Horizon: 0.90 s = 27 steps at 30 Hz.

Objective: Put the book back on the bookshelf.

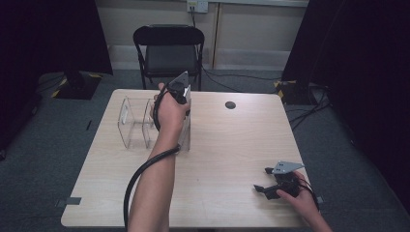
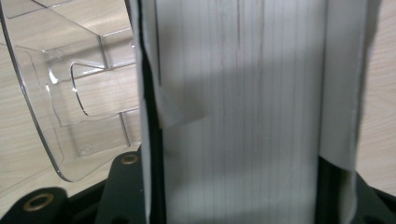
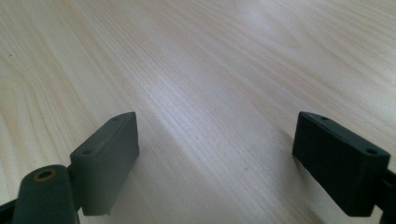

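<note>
The left gripper [image 1: 180,92] clamps a book [image 2: 243,112] upright beside the clear rack [image 1: 133,121] — the right gripper [image 1: 263,189] rests released on the table [image 1: 227,145].

Book [image 2: 243,112] top & bottom cut off by frame; left gripper [image 1: 180,92] jaws behind hand.

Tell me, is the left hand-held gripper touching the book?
Touching. In the left gripper view the book stands between the black jaws of the left hand-held gripper, which press on both its covers.
</note>
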### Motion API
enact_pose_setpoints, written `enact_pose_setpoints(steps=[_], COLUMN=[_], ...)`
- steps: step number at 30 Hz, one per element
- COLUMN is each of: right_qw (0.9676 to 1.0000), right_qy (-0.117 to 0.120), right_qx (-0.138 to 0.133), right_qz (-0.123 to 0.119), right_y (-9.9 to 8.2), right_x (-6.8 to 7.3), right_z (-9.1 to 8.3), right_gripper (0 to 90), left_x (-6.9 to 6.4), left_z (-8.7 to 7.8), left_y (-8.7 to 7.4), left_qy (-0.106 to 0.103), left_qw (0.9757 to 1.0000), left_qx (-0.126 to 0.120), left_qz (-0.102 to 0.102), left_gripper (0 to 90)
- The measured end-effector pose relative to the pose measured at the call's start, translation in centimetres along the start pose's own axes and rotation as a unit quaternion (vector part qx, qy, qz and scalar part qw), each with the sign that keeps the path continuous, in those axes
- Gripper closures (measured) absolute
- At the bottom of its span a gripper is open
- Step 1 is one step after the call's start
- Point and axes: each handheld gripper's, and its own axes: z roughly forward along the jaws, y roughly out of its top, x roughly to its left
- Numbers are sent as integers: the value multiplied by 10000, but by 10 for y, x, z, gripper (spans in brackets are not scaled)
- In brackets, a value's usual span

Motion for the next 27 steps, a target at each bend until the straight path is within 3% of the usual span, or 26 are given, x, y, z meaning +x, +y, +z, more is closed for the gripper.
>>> enact_pose_setpoints(steps=[7, 9, 13, 19, 27], right_qw=[10000, 10000, 10000, 10000, 10000], right_qy=[0, 0, 1, 1, 2], right_qx=[0, -1, 0, -1, 0], right_qz=[2, 0, -2, -2, -1], right_y=[0, 0, 0, 0, 0], right_x=[0, 0, 0, 0, 0], right_z=[0, 0, 0, 0, 0], right_gripper=[140, 140, 140, 141, 141], left_x=[1, 1, 0, 0, 0], left_z=[1, 1, 1, 2, 3], left_y=[4, 5, 8, 10, 9], left_qy=[-57, -107, -57, 3, 10], left_qw=[9999, 9999, 10000, 9999, 10000], left_qx=[132, -27, -12, 142, -7], left_qz=[29, -18, 22, 55, -95], left_gripper=[493, 471, 457, 508, 534])
